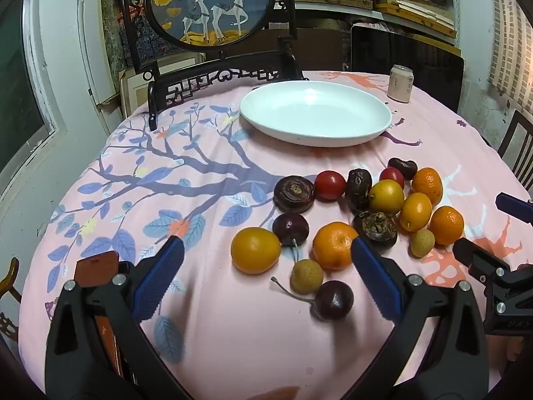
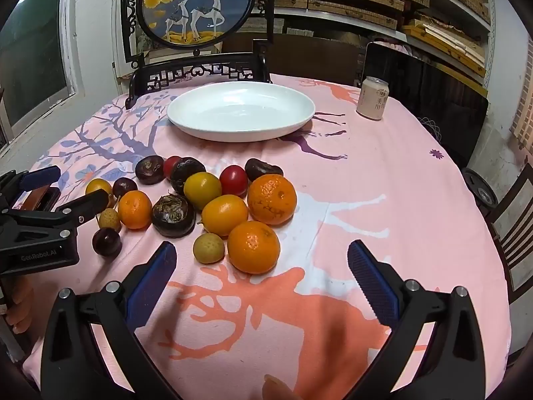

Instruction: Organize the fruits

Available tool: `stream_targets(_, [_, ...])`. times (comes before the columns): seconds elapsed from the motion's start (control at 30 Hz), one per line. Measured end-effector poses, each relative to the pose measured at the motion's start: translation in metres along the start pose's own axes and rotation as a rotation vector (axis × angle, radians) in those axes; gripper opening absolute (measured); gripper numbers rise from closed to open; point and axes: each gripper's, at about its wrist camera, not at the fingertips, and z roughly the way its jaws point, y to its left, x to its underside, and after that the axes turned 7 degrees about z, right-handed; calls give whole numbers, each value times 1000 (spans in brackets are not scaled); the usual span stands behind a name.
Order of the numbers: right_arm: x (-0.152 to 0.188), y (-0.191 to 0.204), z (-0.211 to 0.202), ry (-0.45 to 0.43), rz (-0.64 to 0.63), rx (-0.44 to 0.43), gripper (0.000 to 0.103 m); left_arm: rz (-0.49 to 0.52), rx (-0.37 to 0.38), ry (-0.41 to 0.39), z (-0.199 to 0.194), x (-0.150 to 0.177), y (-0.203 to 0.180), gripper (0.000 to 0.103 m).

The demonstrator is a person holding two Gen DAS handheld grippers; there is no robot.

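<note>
Though rm cluttered, pink tablecloth (image 2: 399,200) w/ fruits (image 2: 213,206).

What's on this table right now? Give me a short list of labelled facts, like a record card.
surface: round table with pink tablecloth
plate: white plate, nothing in it, beyond the fruit
fruit: loose pile on the cloth: oranges, yellow fruits, red tomatoes, dark cherries, brown pieces
nearest orange: orange just ahead of the right gripper
other item: drink can upright, far right
left gripper: open, holding nothing
right gripper: open, holding nothing
</note>
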Motion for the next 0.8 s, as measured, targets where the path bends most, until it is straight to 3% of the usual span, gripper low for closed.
stream_targets(0.37, [-1, -2, -1, -1, 9, -10, 102, 9, 54, -17, -1, 1, -4, 101])
stream_targets(0.57, [-2, -2, -2, 7, 14, -14, 102, 4, 40, -1, 1, 2, -3, 101])
stream_targets(0.8, [-2, -1, 1, 10, 12, -19, 102, -10, 45, -42, -5, 2, 1, 101])
